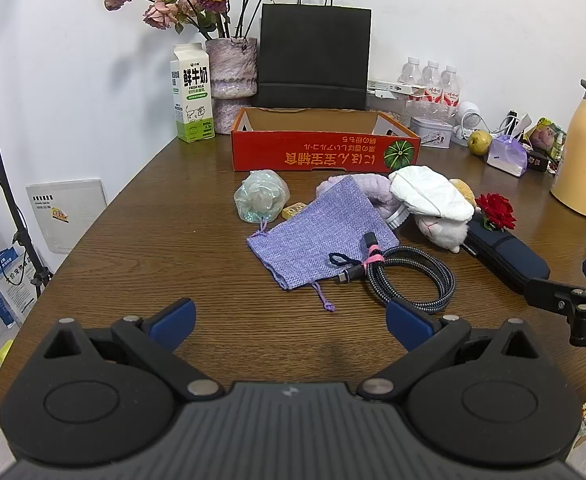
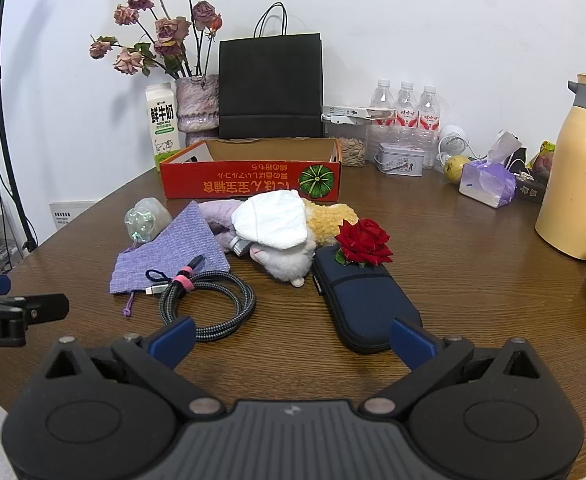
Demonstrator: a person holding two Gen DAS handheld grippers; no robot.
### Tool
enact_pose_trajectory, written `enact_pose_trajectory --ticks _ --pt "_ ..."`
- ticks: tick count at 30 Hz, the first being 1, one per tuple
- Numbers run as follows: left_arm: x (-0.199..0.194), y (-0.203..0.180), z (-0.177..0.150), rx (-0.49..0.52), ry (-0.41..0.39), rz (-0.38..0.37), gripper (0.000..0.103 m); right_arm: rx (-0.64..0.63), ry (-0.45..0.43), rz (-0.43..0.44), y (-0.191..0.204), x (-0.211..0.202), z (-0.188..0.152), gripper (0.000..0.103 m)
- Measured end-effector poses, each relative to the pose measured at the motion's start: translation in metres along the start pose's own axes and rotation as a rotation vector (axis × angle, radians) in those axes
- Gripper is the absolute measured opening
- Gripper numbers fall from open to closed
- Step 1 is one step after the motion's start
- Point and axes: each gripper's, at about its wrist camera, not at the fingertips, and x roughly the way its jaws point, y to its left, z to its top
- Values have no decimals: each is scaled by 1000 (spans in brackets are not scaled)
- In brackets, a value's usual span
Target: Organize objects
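While both my left gripper (image 1: 289,326) and right gripper (image 2: 291,338) hover wide open and empty, the cable (image 1: 411,278) at one o'clock could uncoil if I snag one loop.

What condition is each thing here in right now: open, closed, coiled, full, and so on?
left claw: open, holding nothing
right claw: open, holding nothing
red cardboard box: open-topped; inside mostly hidden
braided cable: coiled, tied with a pink strap
purple pouch: lying flat under the cable's end
navy case: closed, red rose resting on it
milk carton: upright, top closed
black paper bag: standing upright
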Motion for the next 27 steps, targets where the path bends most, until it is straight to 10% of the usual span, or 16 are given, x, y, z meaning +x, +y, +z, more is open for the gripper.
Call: enact_pose_trajectory --ticks 27 --pt "0 -1 0 -1 -2 -2 103 2 -2 1 0 -1 0 103"
